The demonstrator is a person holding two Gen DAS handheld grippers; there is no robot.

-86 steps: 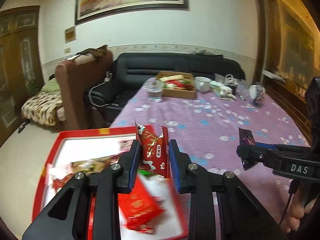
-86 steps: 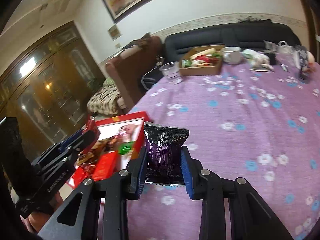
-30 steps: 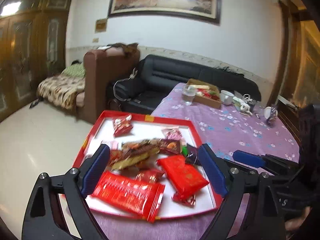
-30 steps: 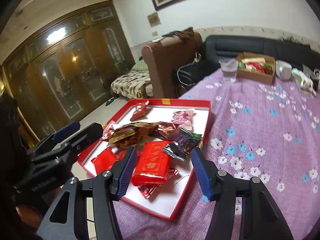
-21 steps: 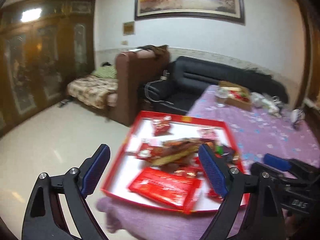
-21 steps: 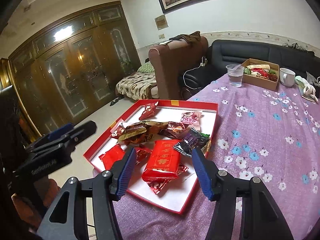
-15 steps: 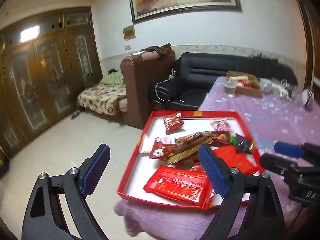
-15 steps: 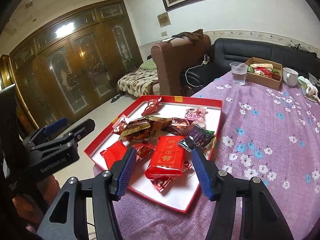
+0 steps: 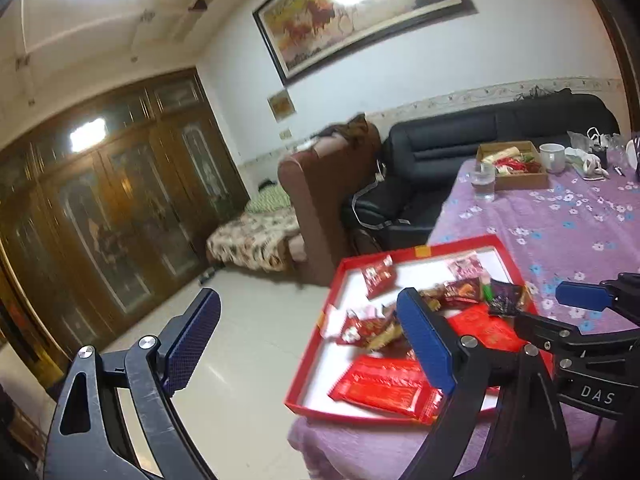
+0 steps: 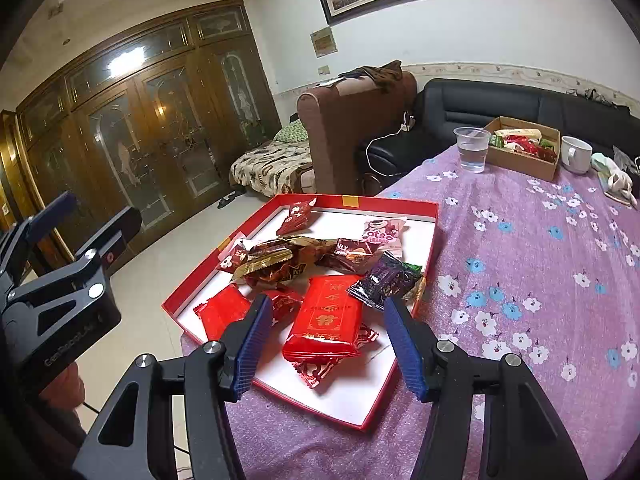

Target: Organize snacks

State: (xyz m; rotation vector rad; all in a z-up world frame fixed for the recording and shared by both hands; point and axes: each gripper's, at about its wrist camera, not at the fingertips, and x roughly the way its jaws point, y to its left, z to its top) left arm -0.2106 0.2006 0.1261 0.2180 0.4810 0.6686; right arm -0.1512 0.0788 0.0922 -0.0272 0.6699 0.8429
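A red tray (image 10: 436, 216) with a white floor sits at the near left corner of the purple flowered tablecloth (image 10: 540, 260). Several snack packets lie in it: a red packet (image 10: 326, 316), a dark purple packet (image 10: 384, 280), a pink packet (image 10: 382, 234), gold and brown wrappers (image 10: 280, 260) and a long flat red packet (image 9: 384, 380). My right gripper (image 10: 326, 316) hovers open over the tray's near side, holding nothing. My left gripper (image 9: 306, 320) is wide open and empty, tilted, to the left of the tray (image 9: 340, 280) past the table's edge, over the floor.
At the table's far end stand a cardboard box of snacks (image 10: 520, 152), a plastic cup of water (image 10: 472, 152) and a white mug (image 10: 576, 154). A brown armchair (image 10: 352, 128) and black sofa (image 10: 480, 104) lie beyond; the tiled floor (image 9: 240, 340) is left.
Both grippers held packets earlier; those now lie in the tray. The left gripper has since swung left and rolled, so the tray slid right in its view. The right gripper stays still.
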